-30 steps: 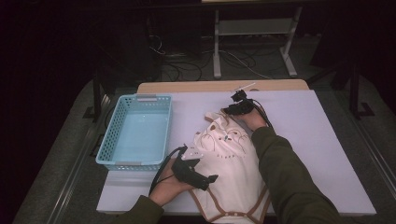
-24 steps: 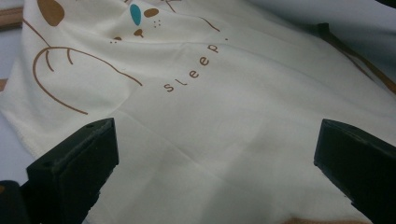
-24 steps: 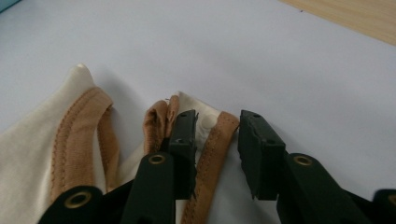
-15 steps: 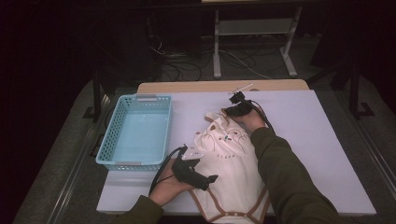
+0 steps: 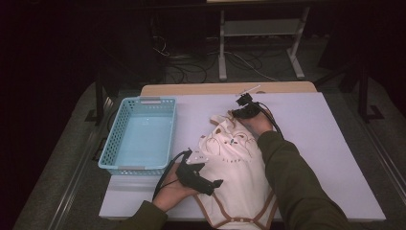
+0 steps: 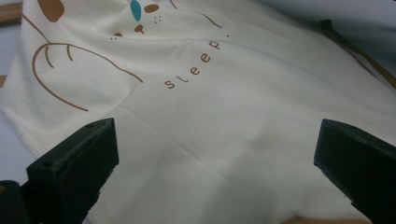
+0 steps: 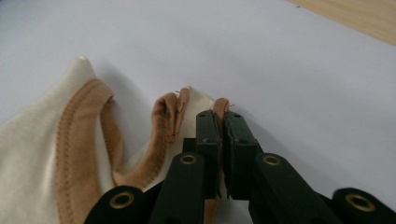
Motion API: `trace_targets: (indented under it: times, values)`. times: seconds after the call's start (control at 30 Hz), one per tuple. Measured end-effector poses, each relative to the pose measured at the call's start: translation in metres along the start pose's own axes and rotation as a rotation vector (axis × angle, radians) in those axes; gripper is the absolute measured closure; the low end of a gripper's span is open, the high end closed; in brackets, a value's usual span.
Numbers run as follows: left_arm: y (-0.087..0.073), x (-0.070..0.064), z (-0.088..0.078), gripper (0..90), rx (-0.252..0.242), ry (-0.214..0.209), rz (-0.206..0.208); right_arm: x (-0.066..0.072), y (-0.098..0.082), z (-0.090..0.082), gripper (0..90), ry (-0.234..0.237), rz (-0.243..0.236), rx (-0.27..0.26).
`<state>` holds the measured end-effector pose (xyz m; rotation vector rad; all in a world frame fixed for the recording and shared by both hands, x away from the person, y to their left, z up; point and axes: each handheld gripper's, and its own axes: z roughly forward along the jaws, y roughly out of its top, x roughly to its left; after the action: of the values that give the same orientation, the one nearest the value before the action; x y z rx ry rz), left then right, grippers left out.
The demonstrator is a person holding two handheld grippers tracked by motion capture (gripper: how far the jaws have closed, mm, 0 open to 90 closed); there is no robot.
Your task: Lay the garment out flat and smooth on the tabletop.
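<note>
1. Cream cotton garment (image 5: 234, 165) with brown trim lies flat mid-table, at 3 o'clock of the blue basket (image 5: 139, 136), well apart from it.
2. We see the right gripper (image 7: 218, 122) has just been closing; its jaws now pinch the brown-edged strap at the garment's far end, 12 o'clock side.
3. Left gripper (image 5: 210, 183) sits over the near left part of the cloth, jaws wide apart, holding nothing.
4. We judge the grasp is set; lifting or folding the top edge can begin.
</note>
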<state>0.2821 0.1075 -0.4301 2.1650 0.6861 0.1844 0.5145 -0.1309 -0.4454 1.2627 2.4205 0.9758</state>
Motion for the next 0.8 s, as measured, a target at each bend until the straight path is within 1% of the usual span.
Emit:
trace_targets:
  times: [0.17, 0.23, 0.27, 0.3, 0.33, 0.43, 0.5, 0.6, 0.63, 0.67, 0.7, 0.8]
  values:
    - [0.0, 0.0, 0.0, 0.0, -0.001, 0.001, -0.002, -0.009, 0.0, -0.007, 84.7, -0.033, 0.005, -0.005]
    - [0.0, 0.001, -0.001, 0.0, 0.009, 0.0, 0.009, -0.012, 0.0, -0.011, 84.7, -0.042, 0.007, -0.007]
    - [0.0, 0.001, -0.001, 0.0, 0.008, -0.001, 0.008, -0.014, 0.0, -0.013, 84.6, -0.047, 0.009, -0.01]
    - [0.0, 0.0, 0.0, 0.0, -0.003, 0.001, -0.006, -0.015, 0.0, -0.015, 84.6, -0.05, 0.01, -0.012]
    - [0.0, 0.0, 0.0, 0.0, -0.001, 0.001, -0.002, -0.017, 0.0, -0.017, 84.6, -0.055, 0.006, -0.016]
    - [0.0, 0.0, 0.0, 0.0, 0.0, 0.001, -0.002, -0.021, 0.001, -0.024, 84.6, -0.067, 0.009, -0.025]
    - [0.0, 0.001, 0.0, 0.0, 0.009, -0.001, 0.009, -0.025, 0.002, -0.029, 84.6, -0.077, 0.01, -0.035]
    - [0.0, 0.001, 0.0, 0.0, 0.011, -0.001, 0.01, -0.03, 0.004, -0.037, 84.6, -0.091, 0.014, -0.05]
    - [0.0, 0.001, 0.0, 0.0, 0.005, 0.0, 0.003, -0.032, 0.004, -0.04, 84.7, -0.095, 0.016, -0.053]
    - [0.0, 0.001, 0.0, 0.0, 0.012, -0.001, 0.011, -0.034, 0.004, -0.042, 84.7, -0.1, 0.014, -0.055]
    - [0.0, 0.0, 0.001, 0.0, 0.0, 0.001, -0.003, -0.035, 0.004, -0.044, 84.7, -0.106, 0.016, -0.057]
    - [0.0, 0.0, 0.001, 0.0, 0.003, 0.0, 0.001, -0.041, 0.003, -0.05, 84.7, -0.12, 0.019, -0.061]
